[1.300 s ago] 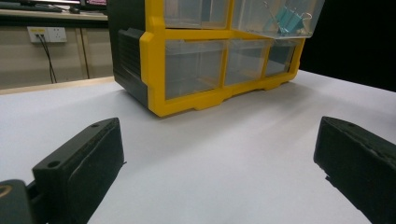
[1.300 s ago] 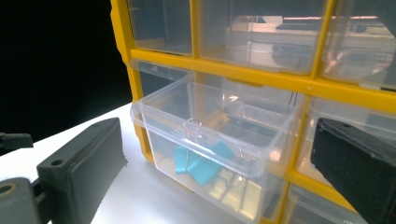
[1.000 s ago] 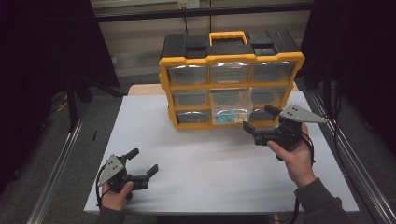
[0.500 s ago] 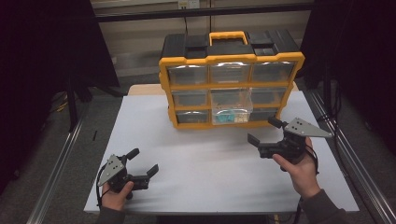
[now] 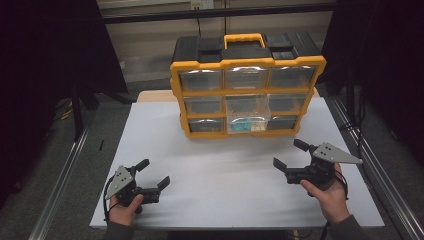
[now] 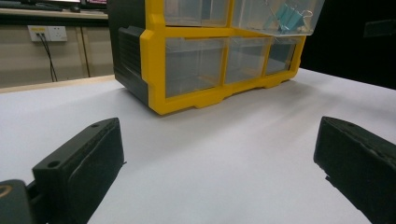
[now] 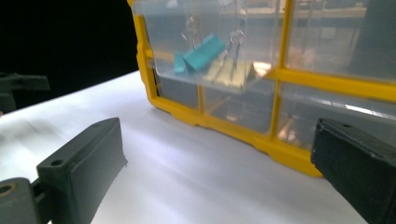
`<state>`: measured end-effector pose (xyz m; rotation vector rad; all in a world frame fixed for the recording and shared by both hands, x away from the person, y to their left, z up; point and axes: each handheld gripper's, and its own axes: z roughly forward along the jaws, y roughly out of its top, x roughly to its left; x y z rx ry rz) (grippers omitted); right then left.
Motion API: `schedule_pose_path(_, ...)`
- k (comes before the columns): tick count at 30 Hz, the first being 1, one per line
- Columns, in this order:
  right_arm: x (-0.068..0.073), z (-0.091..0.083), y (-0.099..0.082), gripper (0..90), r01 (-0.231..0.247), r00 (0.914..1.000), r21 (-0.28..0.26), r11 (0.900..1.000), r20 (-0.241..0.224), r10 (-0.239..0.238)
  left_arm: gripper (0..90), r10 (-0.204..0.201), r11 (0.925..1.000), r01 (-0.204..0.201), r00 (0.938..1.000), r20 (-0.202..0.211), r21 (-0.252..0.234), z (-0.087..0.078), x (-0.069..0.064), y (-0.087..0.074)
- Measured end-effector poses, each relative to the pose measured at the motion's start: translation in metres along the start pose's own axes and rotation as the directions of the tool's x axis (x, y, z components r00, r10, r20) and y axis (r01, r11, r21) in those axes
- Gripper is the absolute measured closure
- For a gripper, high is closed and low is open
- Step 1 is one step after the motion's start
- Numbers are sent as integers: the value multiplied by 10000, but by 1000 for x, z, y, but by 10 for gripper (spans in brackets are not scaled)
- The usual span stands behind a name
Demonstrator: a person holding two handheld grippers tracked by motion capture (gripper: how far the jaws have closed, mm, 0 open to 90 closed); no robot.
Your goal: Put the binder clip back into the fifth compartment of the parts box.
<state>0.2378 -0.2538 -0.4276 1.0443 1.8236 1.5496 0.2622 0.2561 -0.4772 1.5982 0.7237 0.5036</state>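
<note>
Pulled back from the yellow box (image 5: 247, 85), the right gripper (image 5: 291, 156) is held wide open & empty; left gripper (image 5: 152, 173) is unmoved, open, empty too.

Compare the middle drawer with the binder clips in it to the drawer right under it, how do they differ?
The middle drawer is pulled out past the yellow frame; the bottom middle drawer sits pushed in flush. The middle drawer holds teal binder clips and some paler ones; the bottom middle drawer shows nothing I can make out inside. Both are clear plastic drawers in the same yellow organizer.
</note>
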Motion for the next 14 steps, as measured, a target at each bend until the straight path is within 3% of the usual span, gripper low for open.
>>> schedule_pose_path(14,-10,-21,-42,28,-93,9999,289,9995,61,91,16,24,10000,-24,10000,-1,24,0,1,0)
